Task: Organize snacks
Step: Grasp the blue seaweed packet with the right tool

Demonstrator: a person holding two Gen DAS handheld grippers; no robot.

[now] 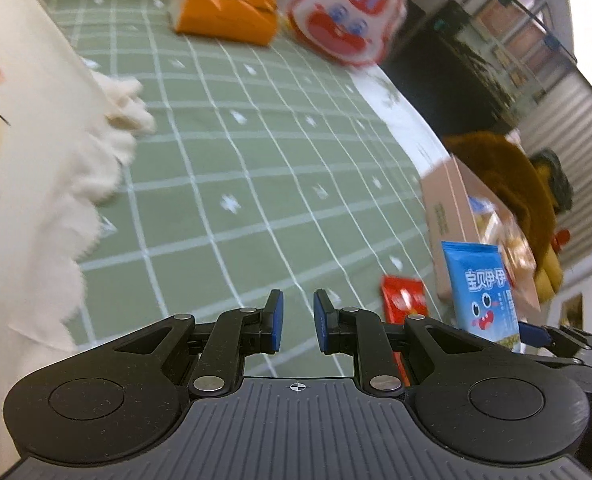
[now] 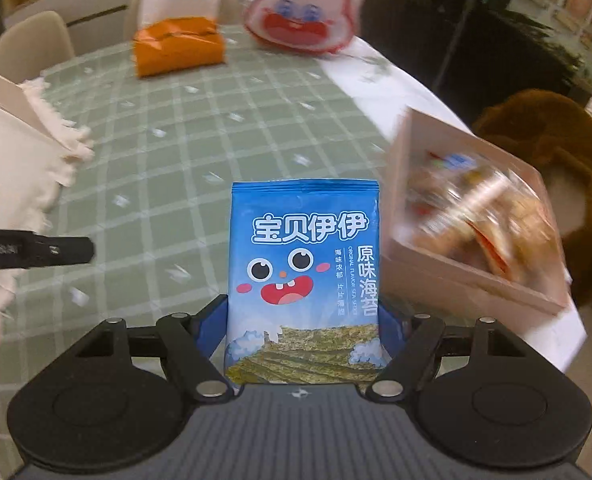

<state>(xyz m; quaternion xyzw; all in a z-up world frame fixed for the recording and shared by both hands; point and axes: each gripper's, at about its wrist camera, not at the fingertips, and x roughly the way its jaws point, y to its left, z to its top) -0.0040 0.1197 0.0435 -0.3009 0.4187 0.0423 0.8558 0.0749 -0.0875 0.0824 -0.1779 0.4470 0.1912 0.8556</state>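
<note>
Between right tongs (image 2: 303, 320): blue seaweed packet (image 2: 304, 280) (gripped upright)

Each handheld gripper (image 1: 298, 322) has a ribbed grey plastic base with a small crosshair mark — black linkage arms on silver rivets, round black side discs, blue rubber pads (image 2: 207, 330).

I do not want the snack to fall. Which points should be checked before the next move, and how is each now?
1. Blue seaweed packet sits between the right hand-held gripper pads: ok.
2. Grip is firm: cannot tell; much of the packet stands above the pads.
3. Pink box is open to receive it: ok, snacks already inside.
4. Way to the box is free: ok; bare tablecloth between.
5. Left hand-held gripper is empty and aside: ok, nearly shut.
6. Red packet left on the table: not ok, unsorted.
</note>
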